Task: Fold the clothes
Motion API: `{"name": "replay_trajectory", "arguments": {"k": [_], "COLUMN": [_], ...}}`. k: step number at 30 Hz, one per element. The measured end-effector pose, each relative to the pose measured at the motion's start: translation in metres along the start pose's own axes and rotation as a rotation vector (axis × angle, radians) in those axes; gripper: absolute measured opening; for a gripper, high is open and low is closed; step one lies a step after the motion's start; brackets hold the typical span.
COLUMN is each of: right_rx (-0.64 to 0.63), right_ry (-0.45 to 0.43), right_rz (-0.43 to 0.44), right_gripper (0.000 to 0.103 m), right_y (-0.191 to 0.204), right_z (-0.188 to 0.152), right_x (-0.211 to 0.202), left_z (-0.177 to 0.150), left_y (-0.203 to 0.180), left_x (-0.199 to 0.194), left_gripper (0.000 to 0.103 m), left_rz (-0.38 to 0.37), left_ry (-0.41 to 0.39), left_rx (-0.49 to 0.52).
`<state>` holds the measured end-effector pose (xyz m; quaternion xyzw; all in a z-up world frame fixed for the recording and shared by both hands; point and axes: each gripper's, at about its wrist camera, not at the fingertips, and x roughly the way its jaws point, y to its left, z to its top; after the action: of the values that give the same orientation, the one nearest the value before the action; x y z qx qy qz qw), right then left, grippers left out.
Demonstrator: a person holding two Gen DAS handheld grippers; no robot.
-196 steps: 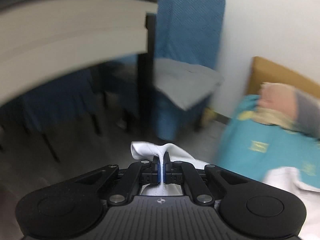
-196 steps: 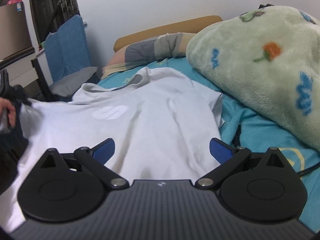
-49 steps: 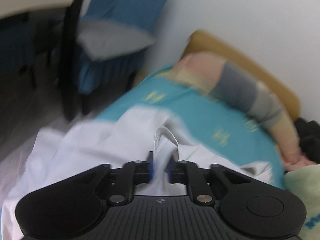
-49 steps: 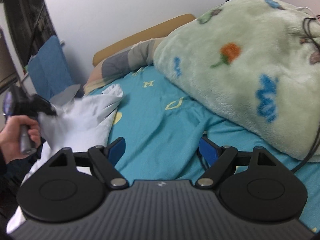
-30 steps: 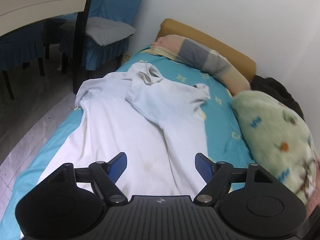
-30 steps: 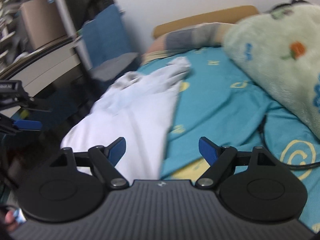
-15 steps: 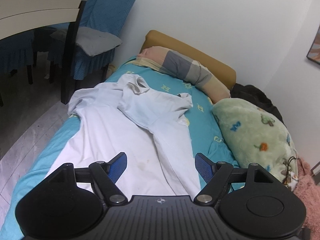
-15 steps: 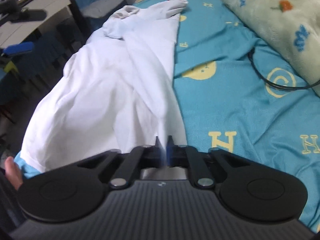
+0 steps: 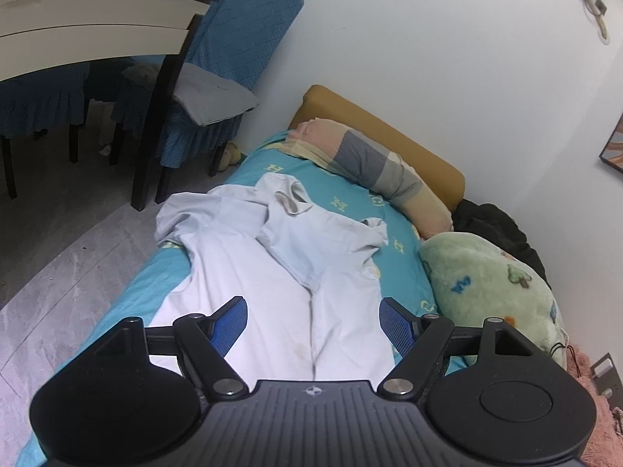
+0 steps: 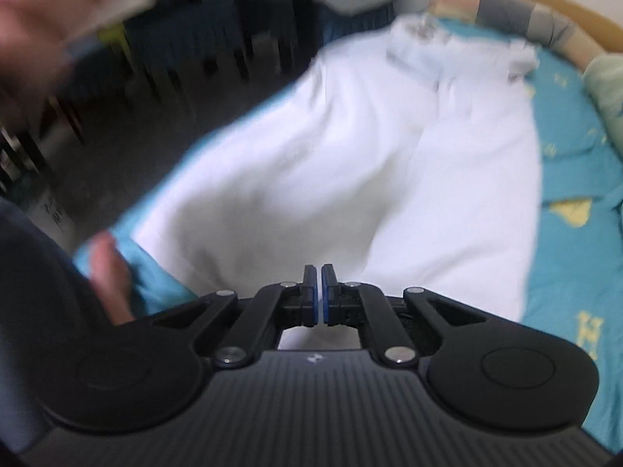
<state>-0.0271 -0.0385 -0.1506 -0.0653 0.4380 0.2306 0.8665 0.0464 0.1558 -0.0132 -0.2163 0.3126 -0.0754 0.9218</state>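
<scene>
Looking down on a white T-shirt (image 9: 272, 292) (image 10: 350, 175), lying lengthwise on the turquoise bed sheet (image 9: 405, 268) (image 10: 564, 253), collar end pointing toward the headboard (image 9: 389, 124) and hem end reaching back under both cameras. Showing a long crease running down the middle of the body, with the upper part rumpled and one side folded in over the chest, the collar (image 9: 292, 198) gaping open near the top. Lying along the floor-side half of the bed, one sleeve reaching close to the mattress edge.

Hovering above the hem end with the left claw (image 9: 313, 319) spread wide, blue pads well apart and gripping nothing, white cloth showing between them. Pinching with the right claw (image 10: 320, 295), pads drawn almost together down at the near hem, a thin pale sliver of T-shirt showing between them; blurring heavily in this view, so fine detail getting lost.

Sitting beyond the collar: a striped pillow (image 9: 370, 163) in pink, grey and cream, leaning against the headboard. Bulging beside the shirt on the wall side: a green fleece blanket (image 9: 486, 284) with cartoon prints, and dark clothing (image 9: 494, 222) piled behind it. Standing off the bed on the grey floor (image 9: 58, 264): a blue-covered chair (image 9: 241, 39) carrying a grey cushion (image 9: 210, 97), tucked beside a white worktop (image 9: 78, 35) on dark legs.
</scene>
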Motion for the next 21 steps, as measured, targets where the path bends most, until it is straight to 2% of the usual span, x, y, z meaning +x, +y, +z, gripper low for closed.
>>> {"name": "replay_trajectory", "arguments": {"k": [2,7,8,9,11,14,17,21], "right_rx": [0.035,0.108,0.122,0.134,0.158,0.187,0.226,0.33], "right_ry": [0.013,-0.083,-0.114,-0.156,-0.24,-0.316,-0.361,-0.375], "right_rz": [0.007,0.014,0.018,0.022,0.03,0.021,-0.011,-0.042], "right_gripper": [0.007,0.013,0.031,0.061,0.089,0.087,0.087,0.087], "right_y": [-0.004,-0.021,-0.027,-0.032,-0.042,-0.059,-0.089,-0.129], "right_z": [-0.004,0.008,0.014,0.019,0.027,0.044,0.051,0.056], "right_x": [0.005,-0.028,-0.035,-0.045,-0.064,-0.074,-0.062,-0.022], "left_z": [0.001,0.003,0.003,0.003,0.012,0.031,0.05,0.053], "left_y": [0.004,0.008,0.009,0.009,0.015,0.035,0.078,0.16], "left_x": [-0.002,-0.002,-0.003,-0.003,0.003,0.018,0.051,0.118], "left_gripper": [0.077,0.08,0.081,0.083,0.086,0.091,0.094,0.094], "left_rz": [0.004,-0.007,-0.009,-0.012,-0.039,-0.062,-0.069,-0.046], "left_ry": [0.001,0.016,0.019,0.022,0.042,0.066,0.086,0.112], "left_rx": [-0.004,-0.011,-0.012,-0.014,-0.022,-0.061,-0.18,-0.445]}}
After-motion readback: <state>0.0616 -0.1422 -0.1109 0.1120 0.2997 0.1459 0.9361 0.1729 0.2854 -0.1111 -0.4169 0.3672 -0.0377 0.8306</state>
